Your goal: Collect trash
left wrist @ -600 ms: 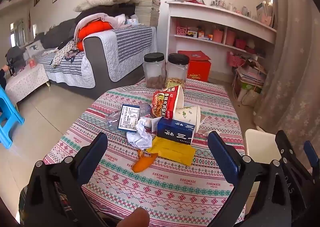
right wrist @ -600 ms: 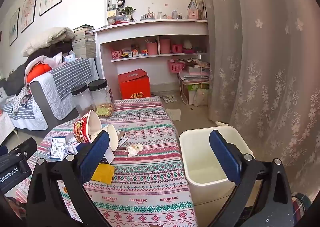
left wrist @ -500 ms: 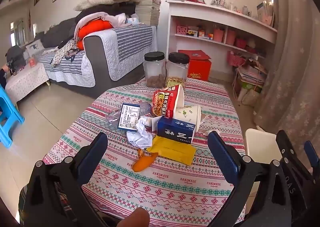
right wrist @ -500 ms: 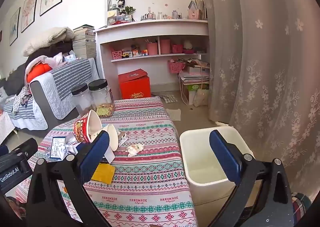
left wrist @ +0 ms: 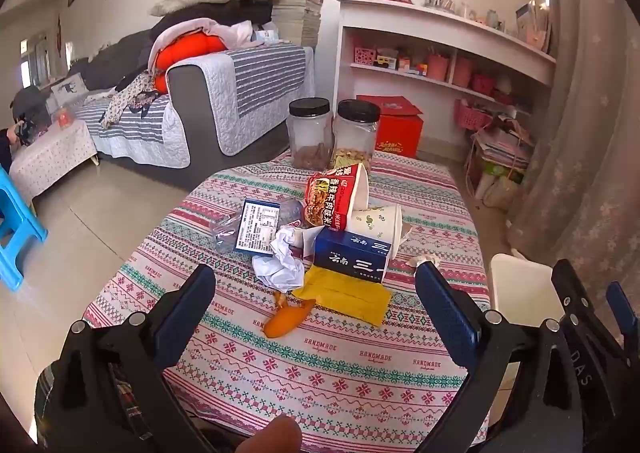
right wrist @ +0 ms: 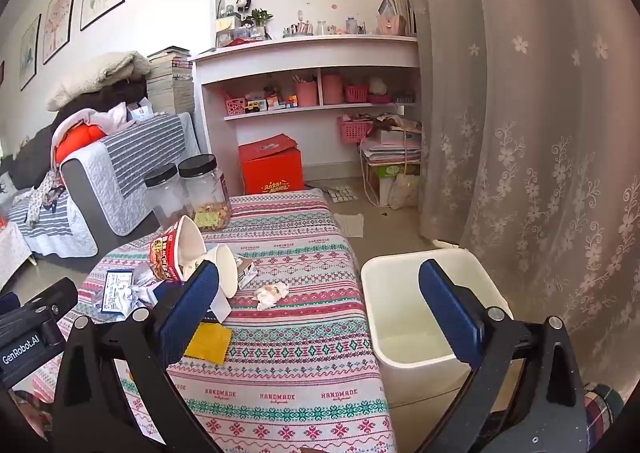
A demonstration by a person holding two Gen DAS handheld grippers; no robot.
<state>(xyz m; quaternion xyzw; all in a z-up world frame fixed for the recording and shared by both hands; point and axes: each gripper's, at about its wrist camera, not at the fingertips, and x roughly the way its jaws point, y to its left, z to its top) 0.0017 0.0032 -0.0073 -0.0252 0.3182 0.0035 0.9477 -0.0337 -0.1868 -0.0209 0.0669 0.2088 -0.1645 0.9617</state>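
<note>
Nothing has shifted since the earlier frames: both views match, trash pile and bin in the same spots. Left gripper (left wrist: 314,305) hangs low in its frame, jaws spread as wide as they go, empty, aimed down over the bench (left wrist: 340,365). Right gripper (right wrist: 320,301) likewise wide and empty. Nearest the left jaws: orange peel (left wrist: 289,320), then yellow packet (left wrist: 344,295) and crumpled paper (left wrist: 282,263). Centre frame, blue box (left wrist: 352,257), paper cup (left wrist: 376,219) and red noodle cup (left wrist: 336,199) piled touching. Two jars (left wrist: 334,133) behind, upper centre. White bin (right wrist: 420,317) stands beside the bench, lower right of the right view; small paper wad (right wrist: 272,293) lies apart near it. Risk, as I judge it: grabbing into the pile could topple the leaning cups or knock pieces off the edge; the flat packet may slip wide jaws.
</note>
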